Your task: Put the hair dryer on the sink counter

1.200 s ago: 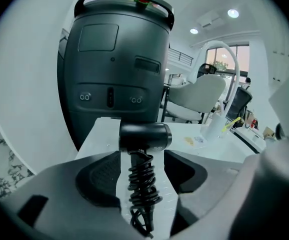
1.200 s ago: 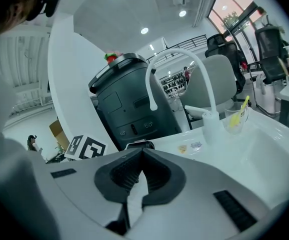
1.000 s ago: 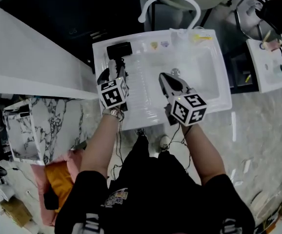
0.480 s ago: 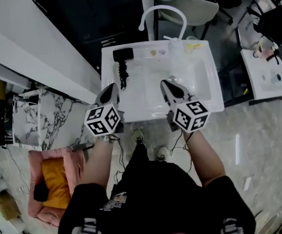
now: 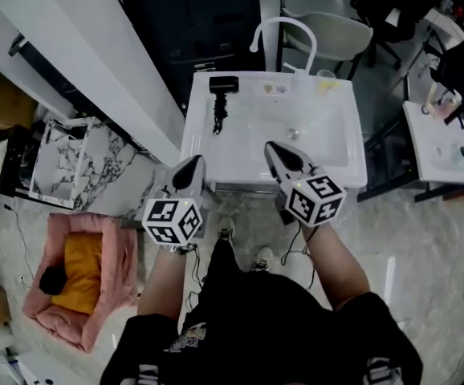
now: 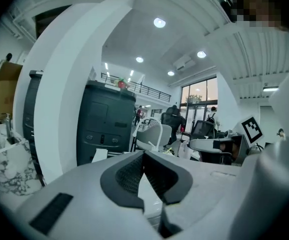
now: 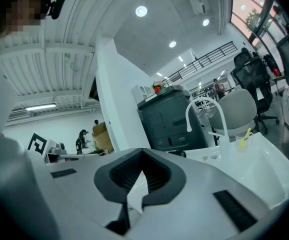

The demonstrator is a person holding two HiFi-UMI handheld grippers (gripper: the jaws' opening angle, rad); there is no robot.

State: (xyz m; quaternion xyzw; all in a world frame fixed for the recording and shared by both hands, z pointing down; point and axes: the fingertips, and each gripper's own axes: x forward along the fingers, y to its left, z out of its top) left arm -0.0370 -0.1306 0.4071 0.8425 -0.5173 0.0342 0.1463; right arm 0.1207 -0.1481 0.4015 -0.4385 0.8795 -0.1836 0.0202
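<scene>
The black hair dryer lies on the left part of the white sink counter, its cord trailing toward me. My left gripper hovers off the counter's front left corner, well short of the dryer, shut and empty. Over the counter's front edge, my right gripper is also shut with nothing in it. In the left gripper view the pads meet with nothing between them; the right gripper view shows its pads closed the same way.
A white arched faucet stands at the back of the basin; the faucet also shows in the right gripper view. A marble-patterned unit and a pink pet bed lie left. A white table stands right.
Both grippers have drawn back from the sink toward the person. The left gripper has left the hair dryer, which stays on the counter, and its jaws have shut.
</scene>
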